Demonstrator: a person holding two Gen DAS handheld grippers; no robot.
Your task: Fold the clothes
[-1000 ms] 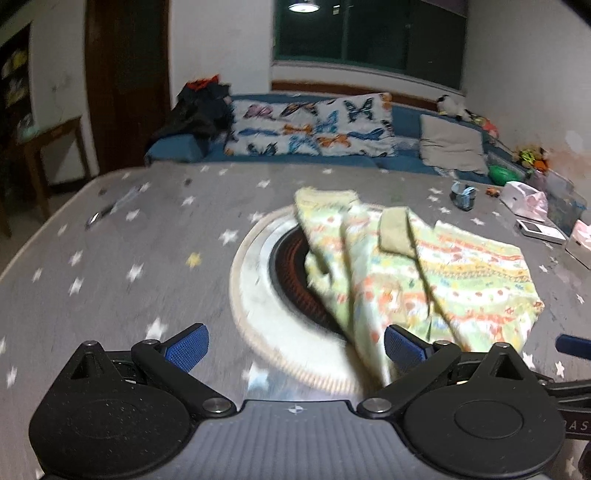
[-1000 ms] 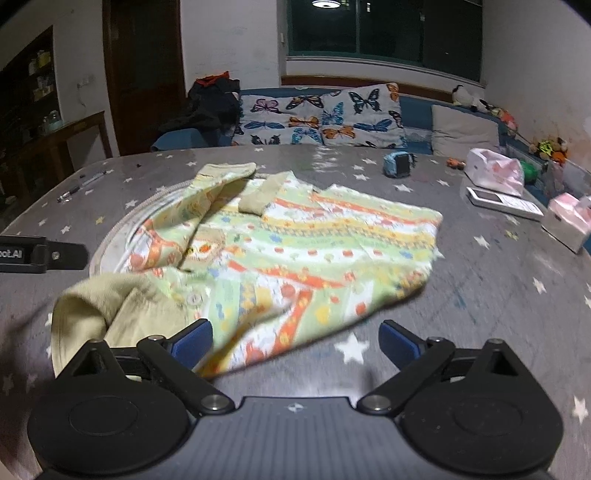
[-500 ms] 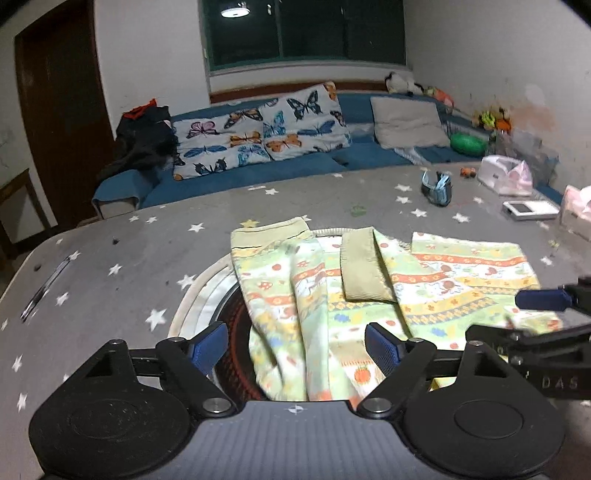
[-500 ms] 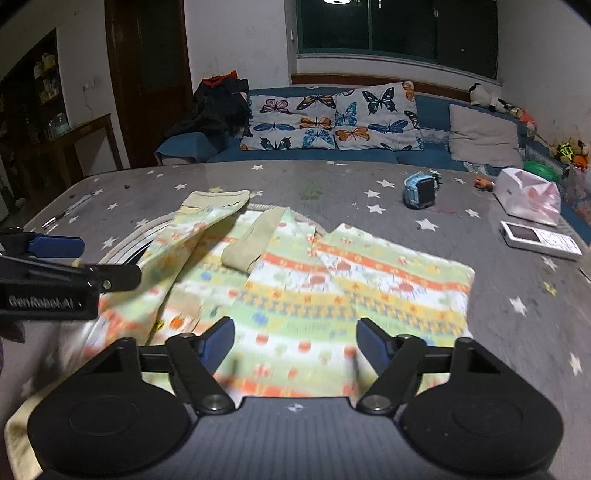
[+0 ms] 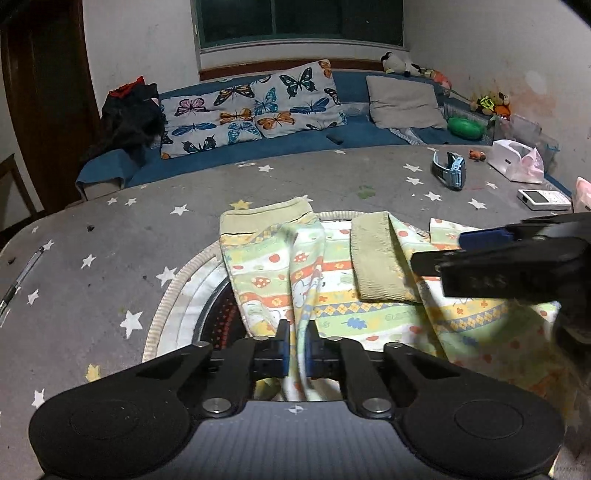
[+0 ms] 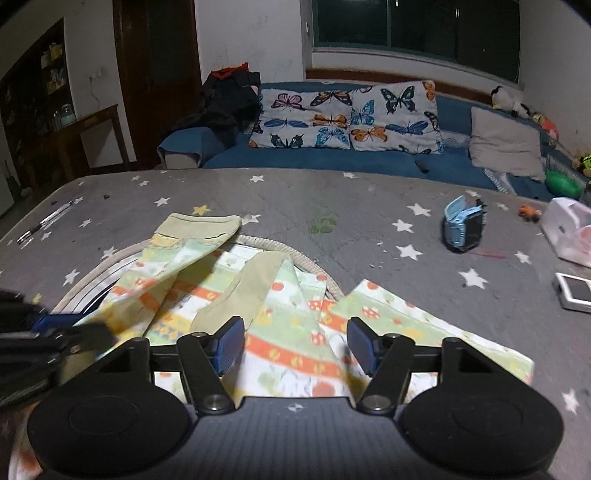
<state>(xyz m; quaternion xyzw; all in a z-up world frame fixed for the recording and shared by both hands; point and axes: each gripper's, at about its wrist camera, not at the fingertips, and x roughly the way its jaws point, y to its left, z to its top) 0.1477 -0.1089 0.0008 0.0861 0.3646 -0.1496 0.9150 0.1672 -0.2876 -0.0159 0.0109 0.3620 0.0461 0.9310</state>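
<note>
Room layout: a dark window [image 5: 299, 20] sits at 12 o'clock in a white wall [image 5: 140, 44]. Below it runs a blue sofa [image 5: 295, 138] with butterfly cushions [image 5: 255, 107] (one plain grey). A dark wooden door [image 6: 155, 77] stands at 10 o'clock.

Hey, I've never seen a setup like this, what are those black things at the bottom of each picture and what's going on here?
Those are two hand-held grippers; a person carries one in each hand, and each has a fisheye camera looking along its two blue-padded fingers.

One picture is from the left gripper: its fingers are shut on a fold of the patterned child's garment, apparently pants with ribbed cuffs.

The other is from the right gripper: open, above the same garment, holding nothing.

The garment lies on a grey star-print table, partly over a round inset. Also there: a blue watch, a white plastic bag and a small white device.
</note>
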